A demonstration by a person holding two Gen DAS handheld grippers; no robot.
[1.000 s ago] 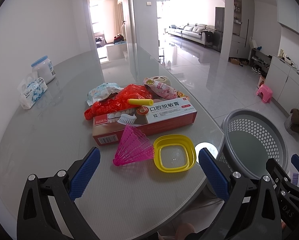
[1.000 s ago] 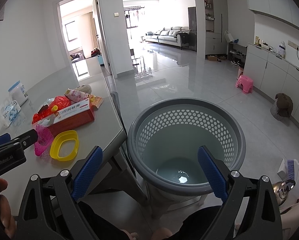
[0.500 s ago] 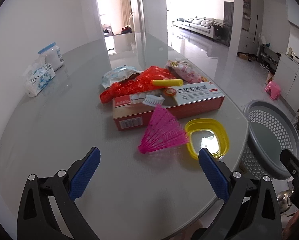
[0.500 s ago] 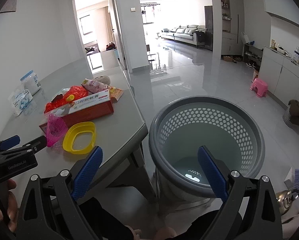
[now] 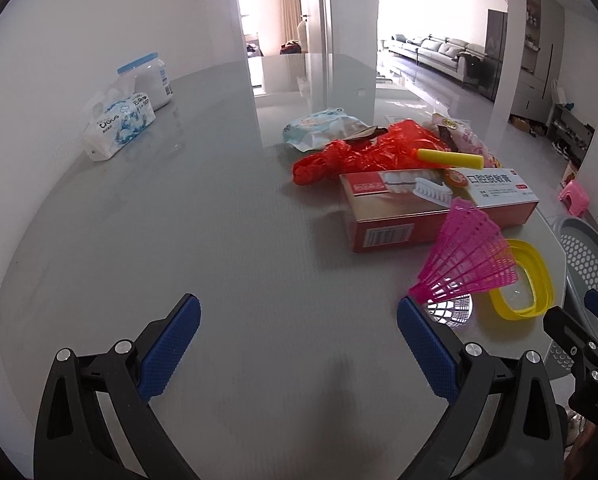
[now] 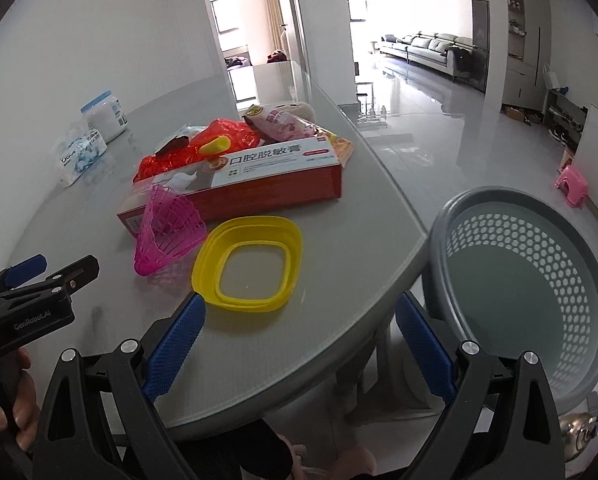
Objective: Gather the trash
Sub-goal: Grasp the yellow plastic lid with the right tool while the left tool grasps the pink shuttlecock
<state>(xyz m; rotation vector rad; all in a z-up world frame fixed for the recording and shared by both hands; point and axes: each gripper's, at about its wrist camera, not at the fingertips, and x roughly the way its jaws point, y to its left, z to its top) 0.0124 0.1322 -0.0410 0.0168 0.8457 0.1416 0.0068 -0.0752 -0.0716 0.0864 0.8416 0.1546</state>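
Both tongs (image 5: 298, 330) (image 6: 299, 326) wide apart, empty

Shuttlecock (image 5: 467, 258) btwn box (image 5: 431, 208) & lid (image 5: 525, 280); basket (image 6: 527, 292) beside table (image 6: 339, 280).

The worktop (image 5: 219, 240) looked glossy and finely textured; beside it, the perforated basket (image 6: 531, 280) was smooth matt plastic

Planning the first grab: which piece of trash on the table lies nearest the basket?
The yellow plastic ring, by the table edge beside the grey basket; the pink shuttlecock and toothpaste box lie farther in.
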